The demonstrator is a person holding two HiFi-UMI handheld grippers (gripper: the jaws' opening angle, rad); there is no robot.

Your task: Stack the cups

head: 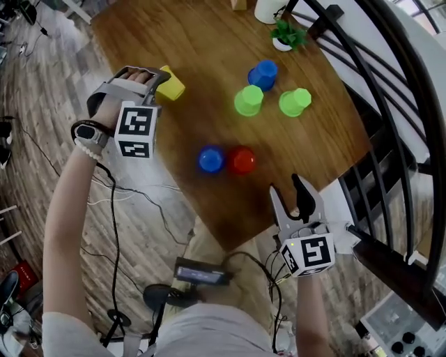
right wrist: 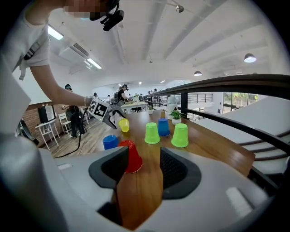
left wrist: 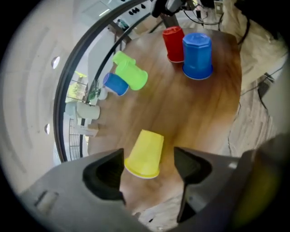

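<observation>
Several cups stand rim down on the wooden table: two green cups, a blue cup behind them, and nearer me a blue cup beside a red cup. A yellow cup lies between the jaws of my left gripper, rim toward the camera, with a gap on each side. This gripper is at the table's left edge and is open. My right gripper hovers open and empty at the near edge, with the red cup just beyond its left jaw.
A small potted plant and a white pot stand at the table's far end. A black curved railing runs along the right side. Cables trail over the floor on the left. People stand far back in the right gripper view.
</observation>
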